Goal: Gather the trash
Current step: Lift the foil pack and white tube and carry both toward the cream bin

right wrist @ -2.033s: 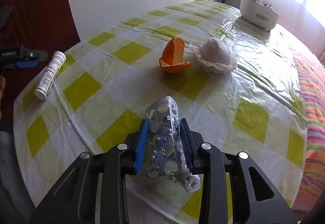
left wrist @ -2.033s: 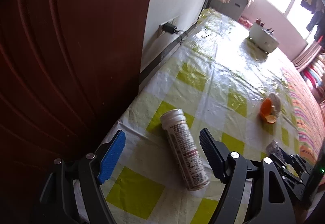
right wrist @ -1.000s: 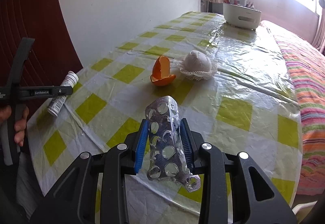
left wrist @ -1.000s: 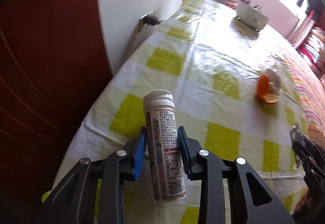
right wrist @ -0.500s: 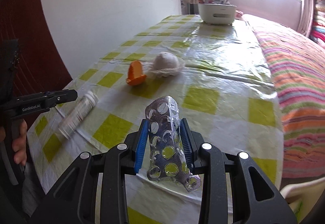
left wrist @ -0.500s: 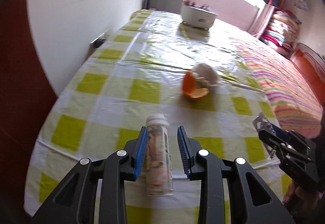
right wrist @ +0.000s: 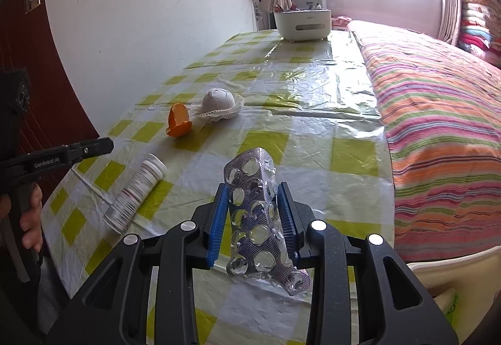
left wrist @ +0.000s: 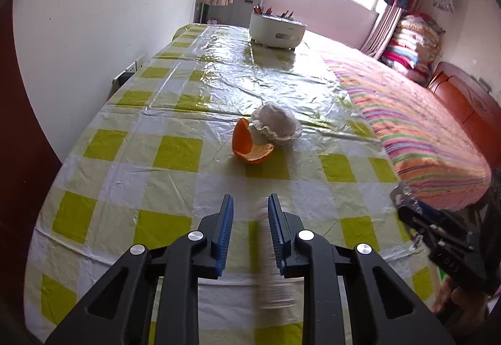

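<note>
tablecloth (right wrist: 316,113): glossy crinkled plastic, yellow-green and white checks.
your left gripper (left wrist: 249,224): "genrobot.ai" printed on its side; blue ribbed jaws slightly apart, a blurred streak between them, so whether they grip anything cannot be told.
your right gripper (right wrist: 252,219): jaws clamped on the silver foil blister pack (right wrist: 258,219).
tube (right wrist: 135,192): white capped cylinder with a printed label, at nine o'clock of the pack.
orange peel (right wrist: 177,120): curled, at eleven o'clock.
</note>
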Available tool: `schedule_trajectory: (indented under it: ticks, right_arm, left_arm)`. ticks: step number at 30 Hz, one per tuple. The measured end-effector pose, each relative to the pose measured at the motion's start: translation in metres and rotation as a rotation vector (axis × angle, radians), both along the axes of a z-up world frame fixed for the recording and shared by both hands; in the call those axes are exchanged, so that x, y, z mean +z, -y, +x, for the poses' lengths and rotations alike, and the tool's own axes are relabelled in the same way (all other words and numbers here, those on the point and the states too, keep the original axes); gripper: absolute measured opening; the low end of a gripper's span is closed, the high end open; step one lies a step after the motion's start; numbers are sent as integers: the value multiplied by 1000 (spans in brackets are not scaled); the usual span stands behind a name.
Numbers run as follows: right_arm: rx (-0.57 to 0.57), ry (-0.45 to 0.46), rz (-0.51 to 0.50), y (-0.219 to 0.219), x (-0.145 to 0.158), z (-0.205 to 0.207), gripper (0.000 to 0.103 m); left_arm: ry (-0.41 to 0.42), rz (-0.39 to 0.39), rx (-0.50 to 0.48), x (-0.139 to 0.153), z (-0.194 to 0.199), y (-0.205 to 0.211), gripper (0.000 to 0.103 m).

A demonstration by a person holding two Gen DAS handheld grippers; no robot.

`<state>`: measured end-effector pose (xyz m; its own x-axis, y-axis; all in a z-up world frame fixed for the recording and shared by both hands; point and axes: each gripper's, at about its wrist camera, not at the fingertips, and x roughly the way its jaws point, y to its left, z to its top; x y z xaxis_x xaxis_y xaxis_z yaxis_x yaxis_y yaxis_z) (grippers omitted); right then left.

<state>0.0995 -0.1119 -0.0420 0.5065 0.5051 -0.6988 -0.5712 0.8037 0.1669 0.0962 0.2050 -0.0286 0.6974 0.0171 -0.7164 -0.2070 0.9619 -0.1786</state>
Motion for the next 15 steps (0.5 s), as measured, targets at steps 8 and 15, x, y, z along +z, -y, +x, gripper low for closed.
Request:
schedule_trajectory:
  ticks: [8, 15]
  right_arm:
    - [13, 7, -6, -7, 0, -4, 31]
    - [-8, 8, 6, 12, 0, -2, 31]
  left_arm:
    - [-90, -17, -66, -15, 13, 32, 46]
    - [-115, 88, -121, -23, 23, 74, 69]
